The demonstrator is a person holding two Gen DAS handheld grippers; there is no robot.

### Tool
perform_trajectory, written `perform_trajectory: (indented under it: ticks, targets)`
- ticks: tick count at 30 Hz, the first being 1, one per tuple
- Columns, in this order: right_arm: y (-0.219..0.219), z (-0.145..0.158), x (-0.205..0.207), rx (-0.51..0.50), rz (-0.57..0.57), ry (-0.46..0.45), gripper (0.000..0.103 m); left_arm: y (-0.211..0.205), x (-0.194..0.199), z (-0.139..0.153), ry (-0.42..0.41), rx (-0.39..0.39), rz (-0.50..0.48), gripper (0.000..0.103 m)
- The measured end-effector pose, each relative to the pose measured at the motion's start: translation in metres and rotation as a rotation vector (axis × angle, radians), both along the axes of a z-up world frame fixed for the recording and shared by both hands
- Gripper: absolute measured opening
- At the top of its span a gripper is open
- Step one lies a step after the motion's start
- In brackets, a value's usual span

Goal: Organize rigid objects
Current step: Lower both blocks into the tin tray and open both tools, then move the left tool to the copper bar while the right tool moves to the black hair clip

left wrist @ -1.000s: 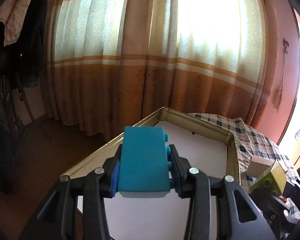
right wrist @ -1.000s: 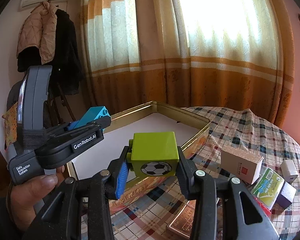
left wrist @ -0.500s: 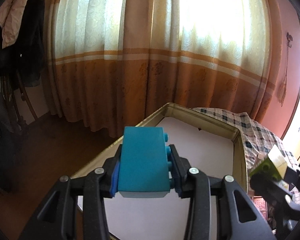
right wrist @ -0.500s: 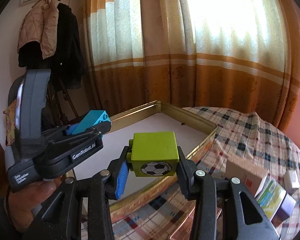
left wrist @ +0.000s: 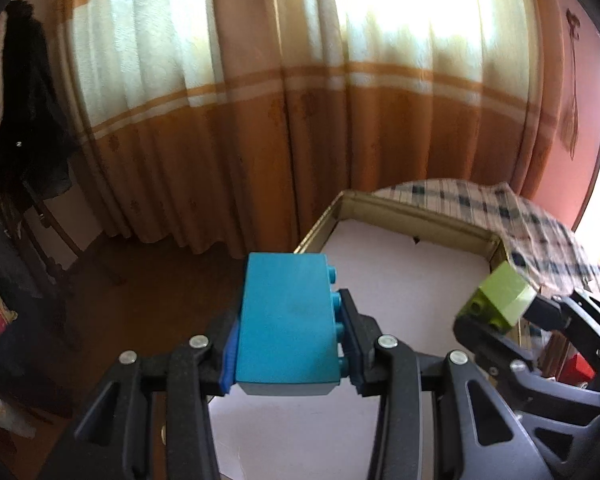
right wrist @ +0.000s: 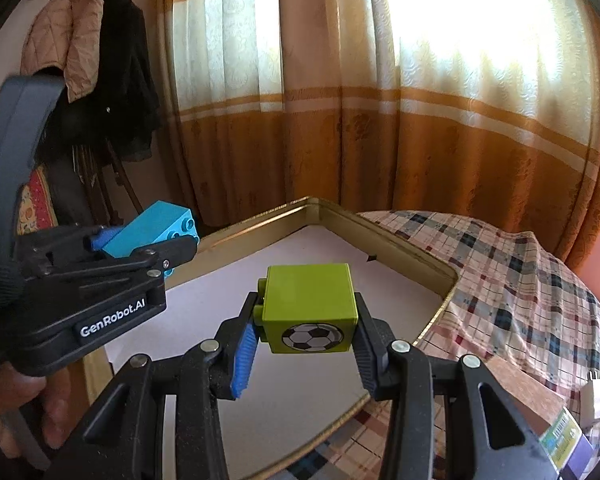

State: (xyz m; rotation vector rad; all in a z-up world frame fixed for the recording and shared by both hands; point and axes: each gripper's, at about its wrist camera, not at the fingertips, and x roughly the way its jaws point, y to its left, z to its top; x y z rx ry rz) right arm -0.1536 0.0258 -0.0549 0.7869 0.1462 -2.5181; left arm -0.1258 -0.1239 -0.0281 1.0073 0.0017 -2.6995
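My left gripper (left wrist: 288, 344) is shut on a blue toy brick (left wrist: 286, 320) with studs on its right side, held above the near left edge of a gold tin tray (left wrist: 416, 210) with a white floor. My right gripper (right wrist: 306, 320) is shut on a green brick (right wrist: 310, 300) with a football picture, held over the tray's (right wrist: 380, 236) white floor. The left gripper with the blue brick (right wrist: 156, 232) shows at the left of the right wrist view. The right gripper carrying the green brick (left wrist: 500, 300) shows at the right of the left wrist view.
The tray sits on a table under a checked cloth (right wrist: 520, 280). A brown box (right wrist: 528, 388), a green packet (right wrist: 560, 440) and a white plug (right wrist: 594, 396) lie at the right. Orange curtains (right wrist: 380, 140) hang behind; coats (right wrist: 100, 60) hang at the left. A hand (right wrist: 20, 400) holds the left gripper.
Both grippers have moved towards the tray with their bricks held. The green brick now hangs over the tray's floor and has come closer to the blue brick.
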Motion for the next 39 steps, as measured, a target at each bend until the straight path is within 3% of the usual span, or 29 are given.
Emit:
perform_trajectory:
  ticks: [6,14,16,18,22,24,33,39]
  targets:
    - [-0.005,-0.012,-0.013,0.038,-0.001,-0.042,0.046,0.002,-0.015,-0.008,-0.071,-0.034,-0.019,0.041]
    - [-0.004,-0.017,-0.015,0.034,-0.011,-0.064,0.046,-0.005,-0.021,-0.01,-0.086,-0.036,-0.007,0.043]
    - [-0.003,-0.017,-0.015,0.024,-0.016,-0.069,0.051,-0.006,-0.021,-0.01,-0.081,-0.032,0.001,0.053]
    - [-0.001,-0.017,-0.014,0.01,-0.025,-0.067,0.075,-0.005,-0.017,-0.008,-0.064,-0.046,0.023,0.067]
    - [0.007,-0.013,-0.004,-0.033,-0.041,-0.055,0.079,-0.002,-0.005,-0.002,-0.015,-0.018,0.013,0.092]
    - [0.012,-0.009,0.004,-0.04,-0.049,-0.049,0.079,0.003,0.002,0.001,0.012,-0.019,0.014,0.097]
    - [0.081,0.011,0.071,-0.059,-0.096,0.017,0.084,0.012,0.041,0.019,0.129,0.074,0.042,0.103]
    - [0.137,0.002,0.094,-0.041,-0.215,-0.031,0.087,0.04,0.063,0.007,0.148,0.085,0.006,0.103]
